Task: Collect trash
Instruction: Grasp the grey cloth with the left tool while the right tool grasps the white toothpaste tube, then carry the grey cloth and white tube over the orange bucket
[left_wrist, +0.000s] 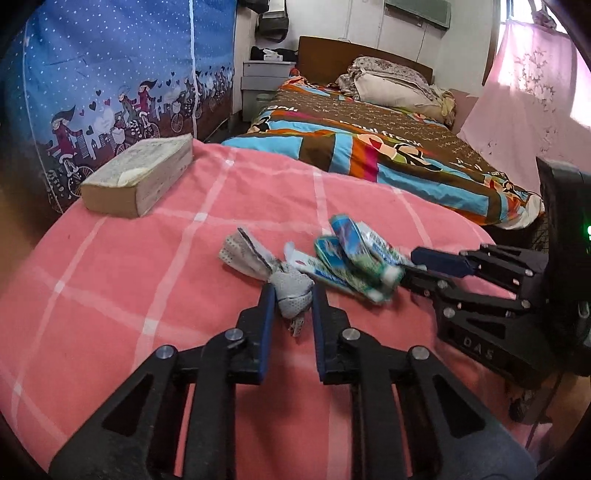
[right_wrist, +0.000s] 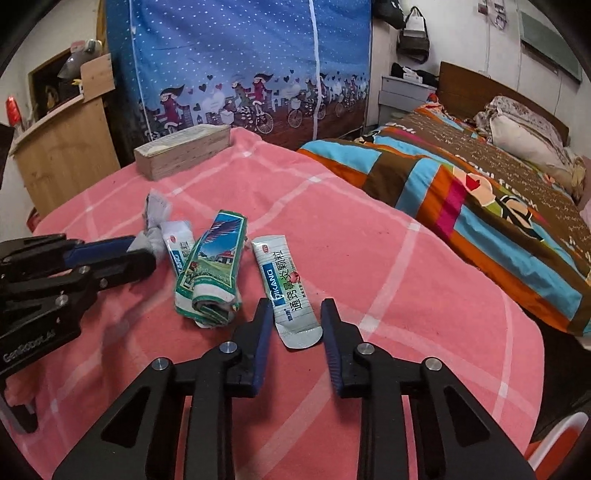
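On the pink checked cloth (right_wrist: 369, 258) covering the surface lie 4 pieces of trash in a loose cluster: a grey knotted scrap (left_wrist: 291, 290) at the left, a small white sachet (right_wrist: 180, 243) beside it, a crumpled green and blue wrapper (right_wrist: 210, 273) in the middle, and a white and blue sachet (right_wrist: 291, 295) at the right; a thick old book (left_wrist: 140, 177) sits well apart at the far left corner, and a bed (right_wrist: 480, 192) with a striped quilt stands beyond; the left gripper (left_wrist: 293, 295) has its fingers clamped on the grey knotted scrap, the pads pressing its knot from both sides; the right gripper (right_wrist: 293, 314) straddles the near end of the white and blue sachet, its fingers narrowed round it, though I cannot tell whether both pads press it, since a thin gap shows at the right pad; the step in hand appears to be the pick-up of 2 pieces at once; the next move likely calls for a firm hold on the flat sachet, then a clean lift of both, without dragging the cloth or nudging the wrapper; no bin is in view.
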